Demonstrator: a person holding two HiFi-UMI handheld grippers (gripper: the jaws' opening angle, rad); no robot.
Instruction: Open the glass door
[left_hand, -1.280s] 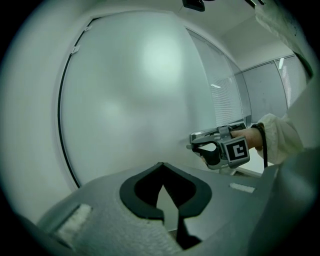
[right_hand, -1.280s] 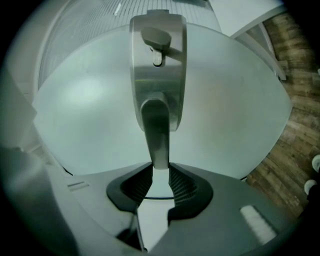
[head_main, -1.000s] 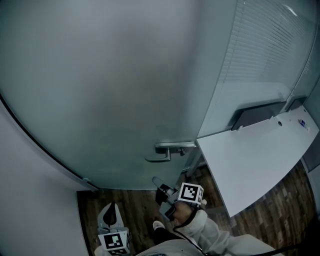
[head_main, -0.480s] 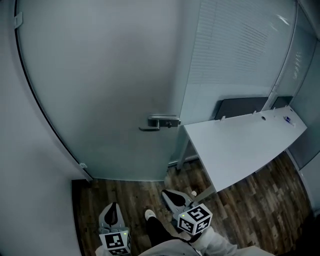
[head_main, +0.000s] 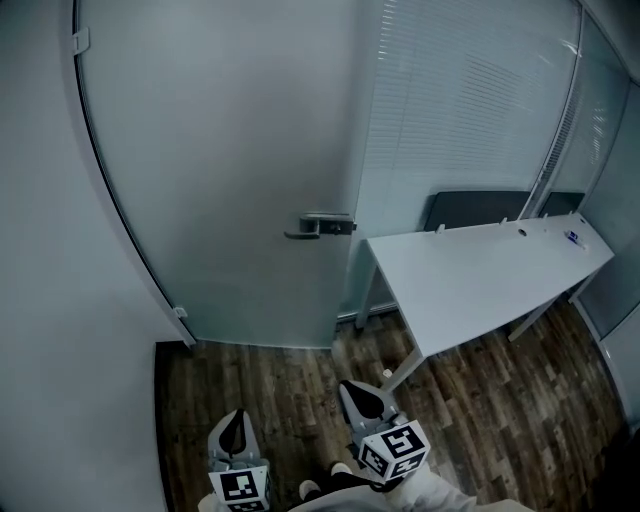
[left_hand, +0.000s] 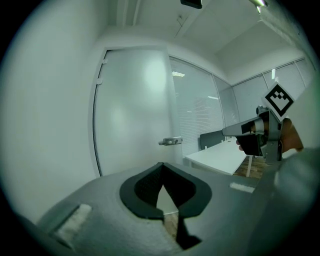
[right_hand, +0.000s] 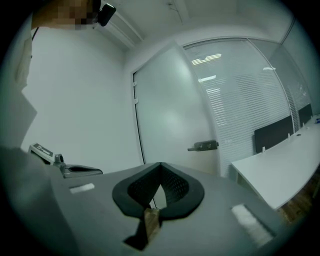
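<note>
The frosted glass door (head_main: 230, 150) stands shut in its frame, and its metal lever handle (head_main: 320, 226) lies level at the door's right edge. Both grippers are well back from it, at the bottom of the head view over the floor. My left gripper (head_main: 233, 432) is shut with nothing in it. My right gripper (head_main: 362, 402) is also shut and empty. In the left gripper view the handle (left_hand: 171, 142) is small and far beyond the shut jaws (left_hand: 161, 165), with the right gripper (left_hand: 235, 131) alongside. The right gripper view shows the handle (right_hand: 203, 146) past its shut jaws (right_hand: 161, 165).
A white desk (head_main: 480, 280) stands right of the door, its near corner close to the handle side. A dark panel (head_main: 470, 210) and a glass wall with blinds (head_main: 460, 110) lie behind it. A plain wall (head_main: 50, 300) runs along the left. The floor (head_main: 290, 390) is dark wood.
Both grippers have drawn back from the door; the right one left its place just under the handle and rolled over. The door and handle now look farther off.
</note>
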